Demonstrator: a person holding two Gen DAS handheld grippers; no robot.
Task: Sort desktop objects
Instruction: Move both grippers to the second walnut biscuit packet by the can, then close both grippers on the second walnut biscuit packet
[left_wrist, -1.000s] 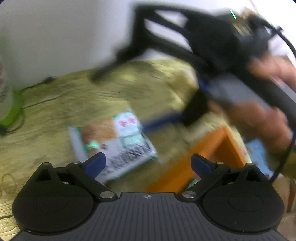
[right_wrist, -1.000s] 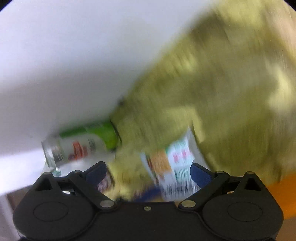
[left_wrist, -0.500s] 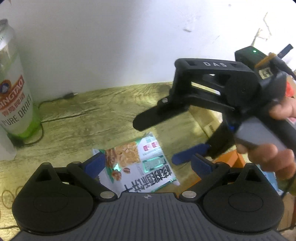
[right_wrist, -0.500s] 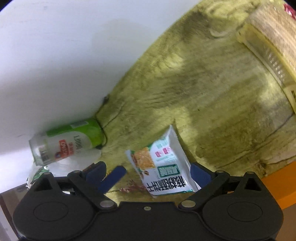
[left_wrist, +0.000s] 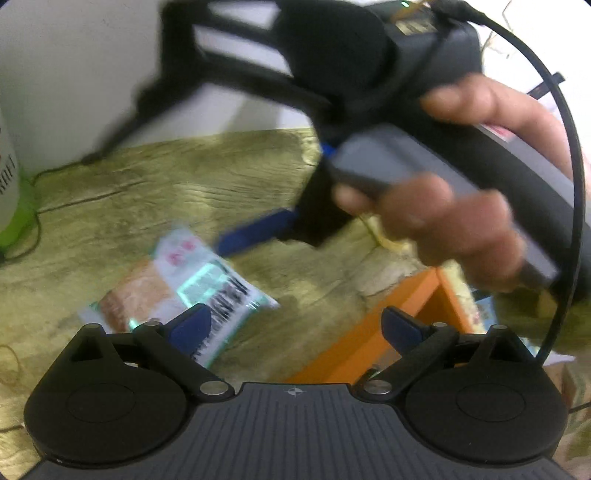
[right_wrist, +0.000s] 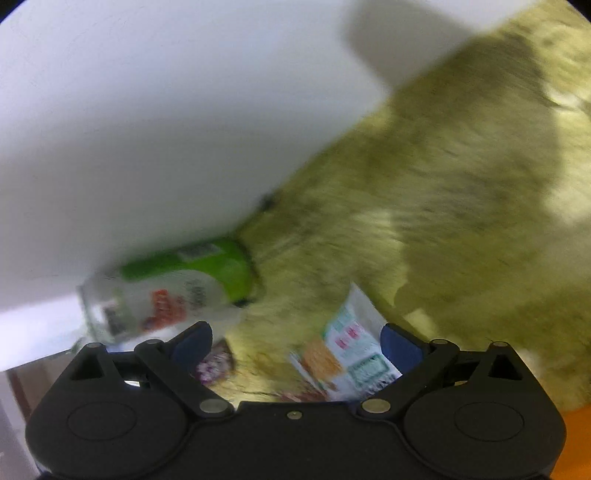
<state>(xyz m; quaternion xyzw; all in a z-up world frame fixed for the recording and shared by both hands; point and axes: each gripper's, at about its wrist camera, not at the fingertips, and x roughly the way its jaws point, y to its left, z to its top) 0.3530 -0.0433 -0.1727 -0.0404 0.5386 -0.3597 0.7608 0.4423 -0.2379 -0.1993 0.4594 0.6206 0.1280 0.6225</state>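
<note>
Right gripper beside orange tray

You had a yellow-green, wood-grained tabletop against a white wall. On it lay a snack packet, a green-and-white can stood near the wall, and an orange tray sat beside the packet, possibly holding items; blur hid them.

A worktop with a yellowish, wood-grain surface fills the lower part of both views and meets a plain white wall at the back. A thin dark cable runs along the worktop near the foot of the wall. A small dark mark sits where wall and worktop meet.
</note>
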